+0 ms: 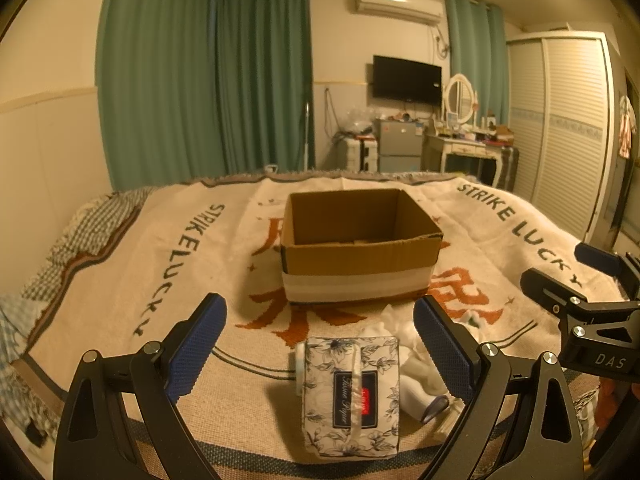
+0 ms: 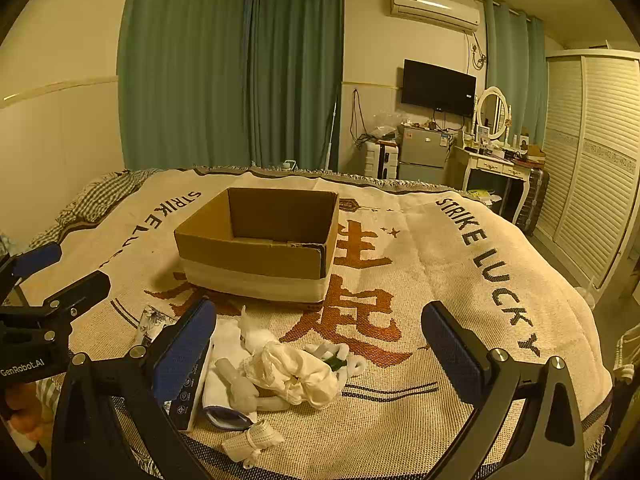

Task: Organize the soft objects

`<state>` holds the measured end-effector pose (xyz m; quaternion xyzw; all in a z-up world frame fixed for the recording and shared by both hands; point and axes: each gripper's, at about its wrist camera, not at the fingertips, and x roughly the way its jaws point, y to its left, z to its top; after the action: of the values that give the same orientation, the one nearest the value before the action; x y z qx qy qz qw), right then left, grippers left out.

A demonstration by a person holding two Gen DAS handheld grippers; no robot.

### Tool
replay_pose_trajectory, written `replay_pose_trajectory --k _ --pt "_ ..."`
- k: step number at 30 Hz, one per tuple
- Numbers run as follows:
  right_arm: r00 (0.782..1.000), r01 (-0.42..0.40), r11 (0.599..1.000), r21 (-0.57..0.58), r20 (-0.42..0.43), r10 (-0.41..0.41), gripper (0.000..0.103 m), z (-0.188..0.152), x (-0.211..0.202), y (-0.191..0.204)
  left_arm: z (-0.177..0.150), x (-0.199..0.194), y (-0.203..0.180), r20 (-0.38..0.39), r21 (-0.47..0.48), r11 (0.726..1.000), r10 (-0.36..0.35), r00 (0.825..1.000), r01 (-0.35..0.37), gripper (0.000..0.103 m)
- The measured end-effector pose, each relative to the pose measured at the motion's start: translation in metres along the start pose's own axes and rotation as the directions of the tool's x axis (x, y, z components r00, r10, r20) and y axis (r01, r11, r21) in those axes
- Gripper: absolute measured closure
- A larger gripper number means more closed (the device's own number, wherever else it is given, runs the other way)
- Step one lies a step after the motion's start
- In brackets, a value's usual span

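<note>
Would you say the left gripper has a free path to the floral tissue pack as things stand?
Probably yes: the left gripper is open, the tissue pack lies on the blanket between its fingers, nothing covering it.

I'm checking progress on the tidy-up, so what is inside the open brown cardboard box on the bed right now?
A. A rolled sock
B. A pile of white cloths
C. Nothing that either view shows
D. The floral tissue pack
C: the open brown cardboard box shows only bare inner walls, while the floral-patterned tissue pack and the pile of white cloths lie on the woven blanket in front of it.
</note>
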<state>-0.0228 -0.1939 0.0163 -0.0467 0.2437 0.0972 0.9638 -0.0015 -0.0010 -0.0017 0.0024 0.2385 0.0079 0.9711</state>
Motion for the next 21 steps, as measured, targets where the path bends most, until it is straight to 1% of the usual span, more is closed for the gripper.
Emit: replay_pose_trajectory --k 21 --pt "1.0 0.001 1.0 0.002 0.0 -0.001 0.0 -0.0003 0.0 -0.0003 0.0006 0.0016 0.0033 -0.007 0.002 1.0 0.001 1.0 -0.001 0.007"
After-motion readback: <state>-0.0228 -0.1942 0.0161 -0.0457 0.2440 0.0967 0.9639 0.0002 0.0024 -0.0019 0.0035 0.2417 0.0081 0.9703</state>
